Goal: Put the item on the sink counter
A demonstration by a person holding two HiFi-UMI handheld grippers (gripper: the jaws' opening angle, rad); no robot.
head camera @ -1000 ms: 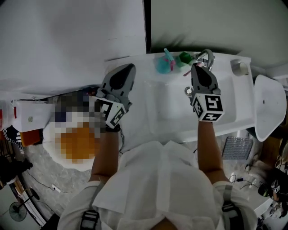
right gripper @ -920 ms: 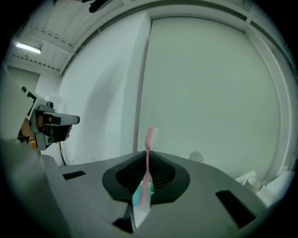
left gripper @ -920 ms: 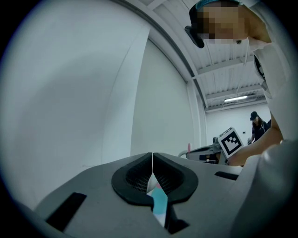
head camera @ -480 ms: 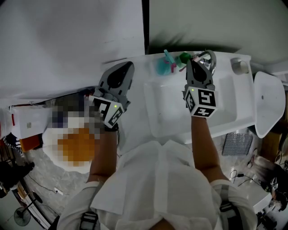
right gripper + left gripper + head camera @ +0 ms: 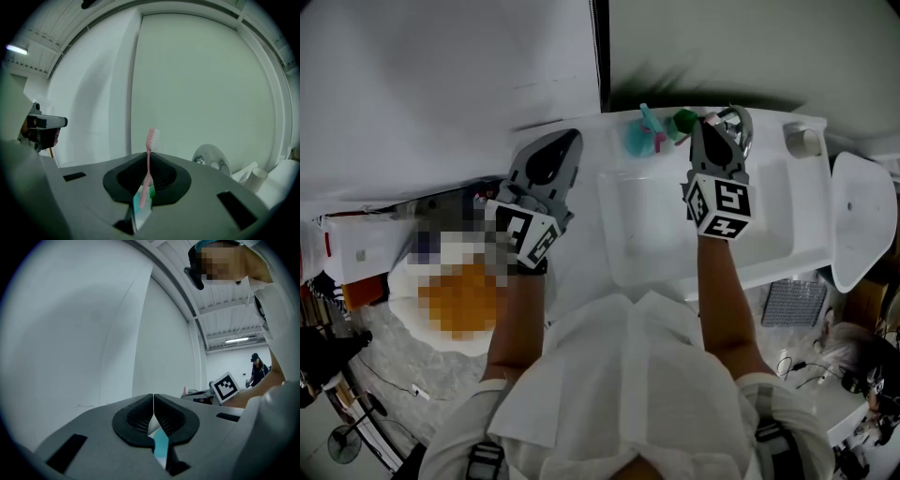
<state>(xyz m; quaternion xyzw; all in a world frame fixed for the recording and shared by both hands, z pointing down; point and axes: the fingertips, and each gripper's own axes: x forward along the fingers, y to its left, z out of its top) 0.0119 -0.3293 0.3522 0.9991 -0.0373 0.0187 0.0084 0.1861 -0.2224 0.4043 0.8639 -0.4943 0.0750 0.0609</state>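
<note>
Fingers [image 5: 136,417] of the left gripper [image 5: 562,148] are pressed together along a single seam, with nothing between the tips. In the head view this gripper sits at centre left, above the left end of the white sink counter [image 5: 581,267], and points toward the white wall [image 5: 441,84]. The person's forearm [image 5: 517,314] runs down from it to the lower centre of the frame.

To its right, at upper centre, a teal cup [image 5: 637,139] stands on the back ledge of the counter. A small green object [image 5: 684,120] is just beside it; what kind of object it is cannot be told. The basin [image 5: 652,230] lies below both.

Right of centre, the right gripper [image 5: 705,131] is over the back edge of the basin, with its marker cube [image 5: 720,208] facing the camera. In the right gripper view its fingers [image 5: 164,176] are clamped on a pink toothbrush [image 5: 148,164]. The bristle head projects past the fingertips toward the wall. The toothbrush is carried in the gripper and is not lying on the counter.

A chrome faucet [image 5: 739,124] is just beside the gripper tip. A white cup [image 5: 802,141] stands farther right on the ledge, and a white oval fixture [image 5: 862,220] occupies the right edge.
</note>
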